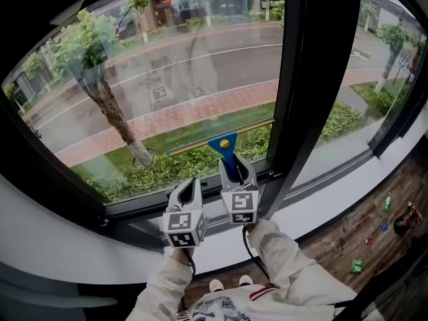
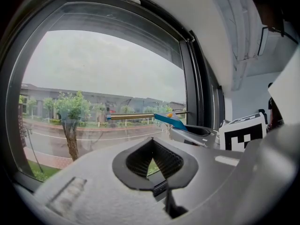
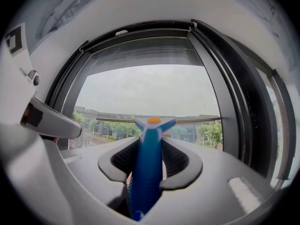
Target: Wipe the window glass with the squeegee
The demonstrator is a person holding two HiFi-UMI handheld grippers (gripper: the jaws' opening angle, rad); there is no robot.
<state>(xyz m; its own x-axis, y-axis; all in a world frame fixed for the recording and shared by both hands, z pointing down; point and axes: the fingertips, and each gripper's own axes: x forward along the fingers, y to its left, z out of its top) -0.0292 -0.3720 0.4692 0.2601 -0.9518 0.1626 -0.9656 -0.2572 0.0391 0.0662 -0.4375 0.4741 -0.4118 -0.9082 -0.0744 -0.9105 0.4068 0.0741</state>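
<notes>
The right gripper (image 3: pixel 150 146) is clamping its fingers (image 3: pixel 180 158) on the blue plastic handle of the squeegee (image 3: pixel 147 168), whose long metal-edged blade is lying flat against the window glass (image 1: pixel 167 79) just ahead of those fingertips, spreading to either side of them. The left gripper (image 2: pixel 152 142) is holding its fingers (image 2: pixel 136 161) together with nothing between them, hovering just beside the right fingers, the blade up ahead to their right.
</notes>
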